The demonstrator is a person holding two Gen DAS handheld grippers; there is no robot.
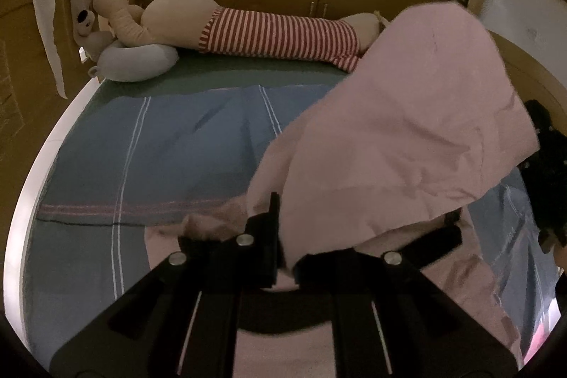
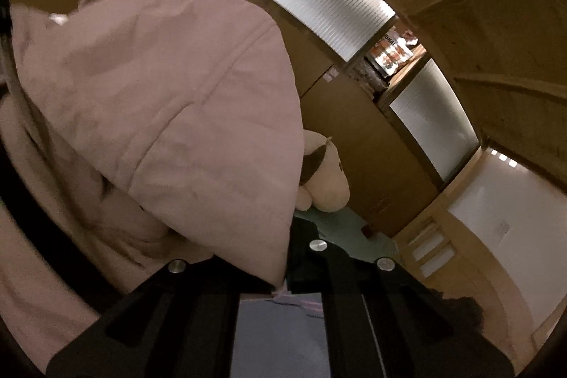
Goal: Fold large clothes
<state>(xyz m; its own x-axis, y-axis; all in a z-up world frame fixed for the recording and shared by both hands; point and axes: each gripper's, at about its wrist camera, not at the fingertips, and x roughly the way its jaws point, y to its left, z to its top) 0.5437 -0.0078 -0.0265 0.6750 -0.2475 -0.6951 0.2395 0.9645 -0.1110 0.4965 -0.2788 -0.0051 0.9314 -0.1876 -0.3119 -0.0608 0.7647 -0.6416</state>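
Observation:
A large pink padded garment (image 1: pixel 397 137) hangs lifted above the bed, stretched between both grippers. My left gripper (image 1: pixel 283 257) is shut on its lower edge, low over the bed, with more pink cloth bunched beneath it. My right gripper (image 2: pixel 287 275) is shut on another edge of the same garment (image 2: pixel 159 101), which billows up and left and hides most of that view. The right gripper's black body shows at the right edge of the left wrist view (image 1: pixel 545 172).
The bed (image 1: pixel 219 73) has a green sheet and a blue striped cloth (image 1: pixel 170 151) on it. A long plush toy in a red-striped shirt (image 1: pixel 269 34) and a grey neck pillow (image 1: pixel 138 62) lie along the far side. Wooden cabinets (image 2: pixel 354 116) stand behind.

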